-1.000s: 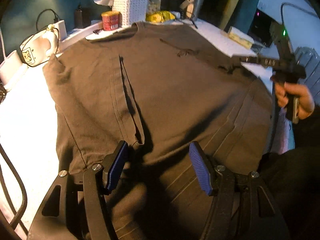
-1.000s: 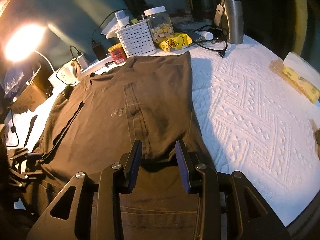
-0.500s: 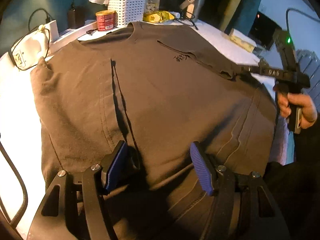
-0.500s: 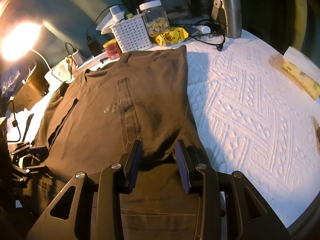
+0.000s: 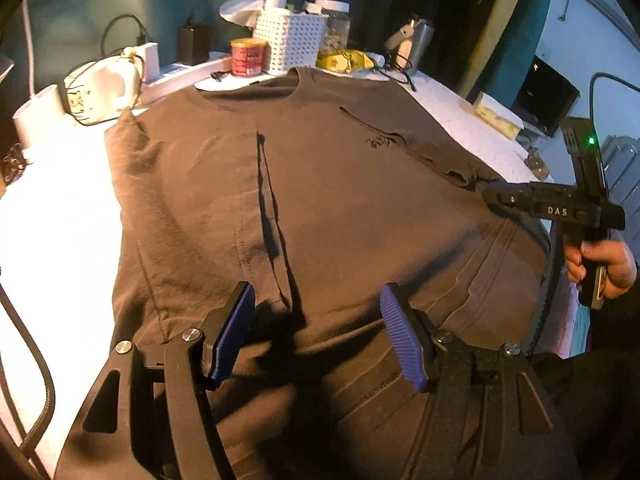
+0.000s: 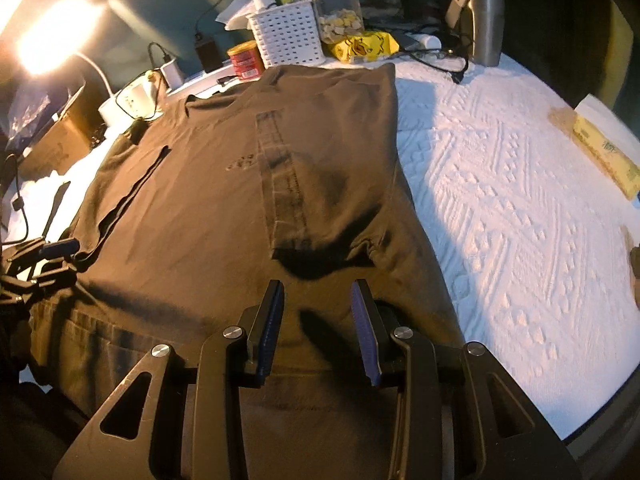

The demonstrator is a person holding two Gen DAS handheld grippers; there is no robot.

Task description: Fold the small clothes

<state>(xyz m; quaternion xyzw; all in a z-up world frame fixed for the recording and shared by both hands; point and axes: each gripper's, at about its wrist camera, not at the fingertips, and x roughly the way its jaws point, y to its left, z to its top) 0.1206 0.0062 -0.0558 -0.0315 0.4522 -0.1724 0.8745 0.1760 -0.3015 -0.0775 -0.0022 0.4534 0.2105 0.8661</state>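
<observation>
A dark brown T-shirt (image 5: 328, 200) lies flat on the white textured table cover, neck toward the far side, with both sleeves folded inward over the body. It also shows in the right wrist view (image 6: 224, 200). My left gripper (image 5: 316, 332) is open, low over the shirt's lower left part, just short of the folded sleeve's end. My right gripper (image 6: 316, 320) is open and empty, just behind the right folded sleeve's edge. The right gripper also shows in the left wrist view (image 5: 500, 196), at the shirt's right side. The shirt's hem hangs over the near table edge.
A white basket (image 5: 292, 40), a red can (image 5: 248, 56), a jar (image 6: 338, 12), a yellow packet (image 6: 366, 46), a metal flask (image 6: 484, 16), chargers and cables line the far edge. A yellow box (image 6: 604, 156) lies at the right. A lamp (image 6: 48, 36) shines at the left.
Both grippers have pulled back a little toward the near edge. The right gripper's jaws have opened wider and now sit clear of the sleeve edge they were around.
</observation>
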